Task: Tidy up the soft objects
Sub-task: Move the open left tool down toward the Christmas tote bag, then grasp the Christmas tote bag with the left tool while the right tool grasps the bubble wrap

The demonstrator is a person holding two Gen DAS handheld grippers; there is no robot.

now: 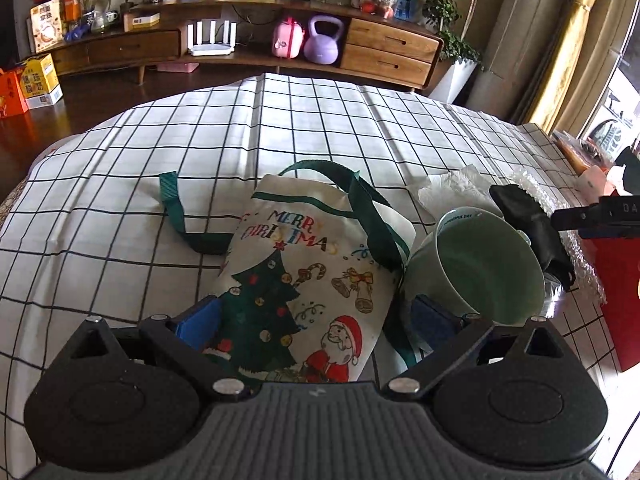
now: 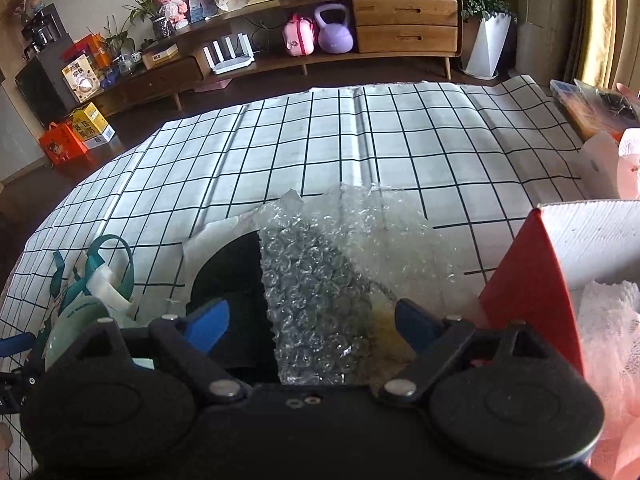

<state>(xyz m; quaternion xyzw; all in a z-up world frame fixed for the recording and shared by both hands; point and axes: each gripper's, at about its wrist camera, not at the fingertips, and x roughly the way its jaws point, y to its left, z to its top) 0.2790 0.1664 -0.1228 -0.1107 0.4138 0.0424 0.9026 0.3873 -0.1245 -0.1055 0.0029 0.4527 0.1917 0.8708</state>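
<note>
Jaws of both grippers stand apart: left gripper (image 1: 316, 320) straddles the Christmas bag (image 1: 304, 288) beside a green mug (image 1: 480, 268); right gripper (image 2: 312, 320) straddles bubble wrap (image 2: 320, 280) near the checked tablecloth's (image 2: 360, 140) near edge

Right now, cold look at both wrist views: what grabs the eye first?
The Christmas tote bag, with its tree and Santa print, lies on the checked tablecloth between the open left claw. A pale green mug lies tipped on its side just right of it. In the right wrist view, crumpled bubble wrap fills the space under the open right claw, beside a red box.
</note>
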